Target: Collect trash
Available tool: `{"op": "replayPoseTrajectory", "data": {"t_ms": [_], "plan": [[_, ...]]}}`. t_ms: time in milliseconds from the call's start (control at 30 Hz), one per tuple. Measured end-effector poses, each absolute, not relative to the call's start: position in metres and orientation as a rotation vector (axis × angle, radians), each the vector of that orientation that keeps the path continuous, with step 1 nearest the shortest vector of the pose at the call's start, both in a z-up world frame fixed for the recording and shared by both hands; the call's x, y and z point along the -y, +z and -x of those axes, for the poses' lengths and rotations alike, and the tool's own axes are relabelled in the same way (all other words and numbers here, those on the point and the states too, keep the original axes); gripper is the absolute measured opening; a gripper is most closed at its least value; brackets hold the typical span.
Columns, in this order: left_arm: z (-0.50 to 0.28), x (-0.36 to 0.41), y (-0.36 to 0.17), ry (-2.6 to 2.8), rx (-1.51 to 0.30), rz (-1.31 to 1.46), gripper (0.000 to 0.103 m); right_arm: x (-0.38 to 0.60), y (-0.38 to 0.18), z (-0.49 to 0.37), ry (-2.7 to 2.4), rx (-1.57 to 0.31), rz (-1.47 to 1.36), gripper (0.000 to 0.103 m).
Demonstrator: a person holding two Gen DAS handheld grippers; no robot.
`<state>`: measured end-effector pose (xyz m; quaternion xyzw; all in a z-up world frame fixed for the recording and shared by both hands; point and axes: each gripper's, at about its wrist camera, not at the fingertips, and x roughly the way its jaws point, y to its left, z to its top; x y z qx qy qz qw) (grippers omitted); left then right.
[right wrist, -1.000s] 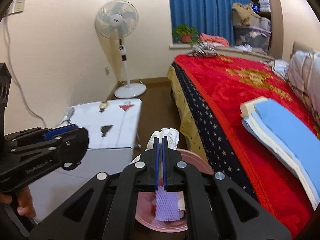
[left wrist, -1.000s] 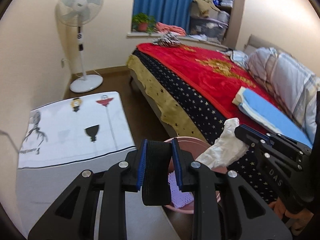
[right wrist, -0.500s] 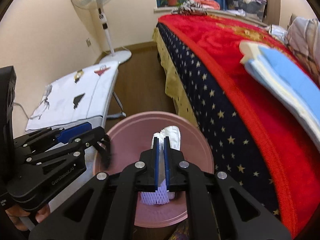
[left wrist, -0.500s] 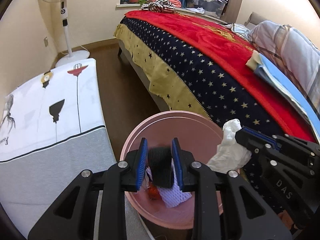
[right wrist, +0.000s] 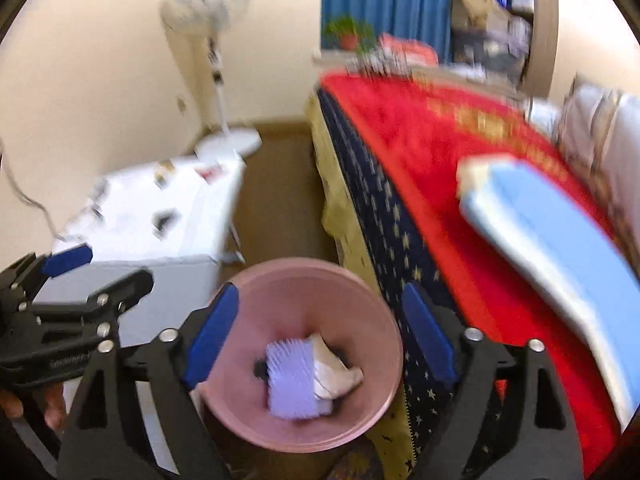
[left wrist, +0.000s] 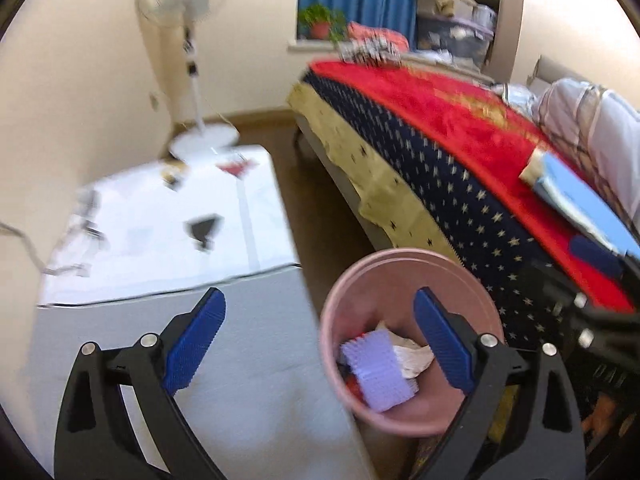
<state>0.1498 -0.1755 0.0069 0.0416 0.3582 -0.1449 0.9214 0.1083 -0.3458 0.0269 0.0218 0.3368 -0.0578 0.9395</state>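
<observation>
A pink bin (left wrist: 400,258) stands on the floor between a white-covered table and the bed. In it lie a purple foam net (left wrist: 376,372) and a crumpled white tissue (left wrist: 414,356). My left gripper (left wrist: 318,340) hangs over the bin's left rim, jaws opening wide, nothing between them. My right gripper (right wrist: 320,336) is above the bin (right wrist: 300,266), jaws also opening and empty. Below it I see the foam net (right wrist: 292,378), the tissue (right wrist: 338,372) and a dark scrap (right wrist: 260,368). The left gripper (right wrist: 100,270) shows at the left edge, the right gripper (left wrist: 576,276) blurred at the right.
The white-covered table (left wrist: 160,232) is close on the left. The bed with a red blanket (left wrist: 460,128) runs along the right, a folded blue cloth (right wrist: 540,240) on it. A standing fan (left wrist: 188,4) is by the far wall. Brown floor (right wrist: 276,200) lies between.
Both grippers have opened: the left let go of the black piece, the right let go of the white tissue, and both now lie in the bin. Both views dipped, then rose again.
</observation>
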Motion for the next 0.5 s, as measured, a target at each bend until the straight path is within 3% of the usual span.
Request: {"op": "replayPoseTrajectory", "data": {"t_ms": [133, 500], "plan": [[-0.080, 0.130, 0.052, -0.222, -0.700, -0.168, 0.096, 0.309, 0.073, -0.041, -0.039, -0.549, -0.090, 0.098], [0.083, 0.038, 0.086, 0.015, -0.719, -0.144, 0.096, 0.227, 0.093, 0.117, -0.019, -0.653, -0.109, 0.098]]}}
